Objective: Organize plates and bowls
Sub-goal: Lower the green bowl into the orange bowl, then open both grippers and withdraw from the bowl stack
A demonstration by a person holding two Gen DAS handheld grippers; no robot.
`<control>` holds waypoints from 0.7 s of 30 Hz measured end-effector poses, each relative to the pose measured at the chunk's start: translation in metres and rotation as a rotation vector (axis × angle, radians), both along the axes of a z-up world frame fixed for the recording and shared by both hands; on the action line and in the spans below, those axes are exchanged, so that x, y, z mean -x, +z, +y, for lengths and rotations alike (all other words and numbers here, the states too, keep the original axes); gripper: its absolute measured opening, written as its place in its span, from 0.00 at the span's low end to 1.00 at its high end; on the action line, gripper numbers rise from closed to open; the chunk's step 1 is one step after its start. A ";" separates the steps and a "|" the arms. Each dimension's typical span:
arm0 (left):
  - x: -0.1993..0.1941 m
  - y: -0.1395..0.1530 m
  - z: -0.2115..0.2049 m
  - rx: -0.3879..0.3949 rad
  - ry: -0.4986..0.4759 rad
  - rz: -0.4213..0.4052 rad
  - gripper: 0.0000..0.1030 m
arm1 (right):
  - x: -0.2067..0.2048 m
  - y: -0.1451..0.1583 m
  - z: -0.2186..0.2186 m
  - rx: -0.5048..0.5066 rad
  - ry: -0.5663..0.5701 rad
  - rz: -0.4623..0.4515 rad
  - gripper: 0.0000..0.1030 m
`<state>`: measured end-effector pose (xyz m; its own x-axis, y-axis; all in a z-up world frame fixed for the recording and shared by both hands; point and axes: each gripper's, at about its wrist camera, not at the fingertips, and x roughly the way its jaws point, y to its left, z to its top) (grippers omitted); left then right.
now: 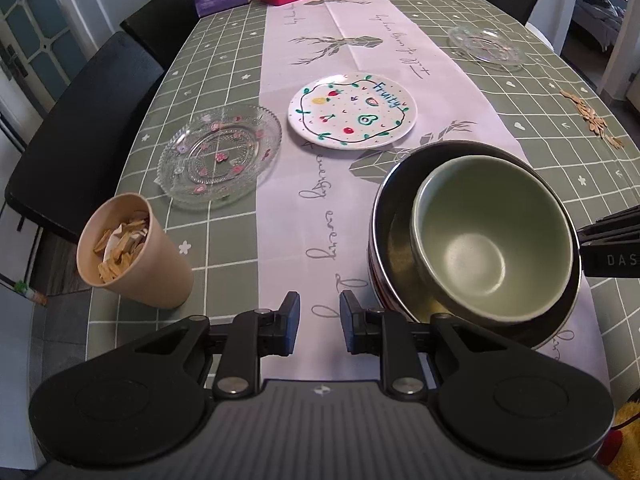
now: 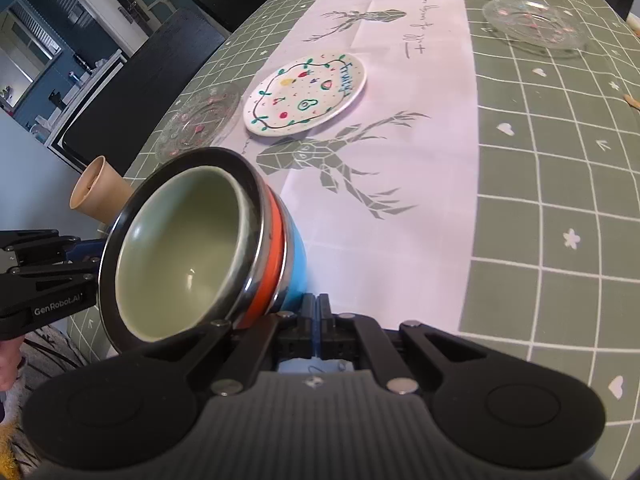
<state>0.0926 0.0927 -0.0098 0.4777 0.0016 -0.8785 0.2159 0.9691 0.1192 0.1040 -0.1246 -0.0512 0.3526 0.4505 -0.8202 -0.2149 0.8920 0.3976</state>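
Two nested bowls (image 1: 492,240) sit at 3 o'clock of the left tool (image 1: 319,322), jaws slightly apart, empty. Right tool (image 2: 317,320): closed, empty.

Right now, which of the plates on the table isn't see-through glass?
The white painted plate on the pale runner, decorated with fruit drawings and the word "Fruity". The two glass plates are clear and sit on the green cloth at either side.

Black chairs (image 1: 80,120) line a long table (image 1: 224,40) clothed in green grid, daylit.
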 end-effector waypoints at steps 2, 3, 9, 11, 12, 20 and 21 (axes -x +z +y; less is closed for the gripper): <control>0.000 -0.001 0.004 -0.001 0.003 0.003 0.26 | -0.001 0.000 0.005 0.003 0.005 -0.001 0.00; 0.001 -0.002 0.006 0.000 0.004 0.006 0.26 | -0.002 0.000 0.006 0.004 0.008 -0.002 0.00; 0.010 0.000 0.010 -0.006 -0.040 -0.021 0.39 | -0.003 0.000 0.009 0.001 0.005 0.005 0.00; 0.015 0.005 0.010 -0.005 -0.052 -0.054 0.51 | -0.005 0.000 0.009 0.000 0.003 0.007 0.00; 0.017 0.008 0.011 -0.006 -0.057 -0.069 0.53 | -0.005 0.000 0.008 -0.001 -0.001 0.008 0.00; 0.022 0.022 0.017 0.031 -0.067 -0.119 0.59 | -0.013 -0.009 -0.010 -0.055 -0.064 0.022 0.10; 0.023 0.025 0.018 0.035 -0.070 -0.136 0.60 | -0.015 -0.009 -0.012 -0.053 -0.073 0.018 0.12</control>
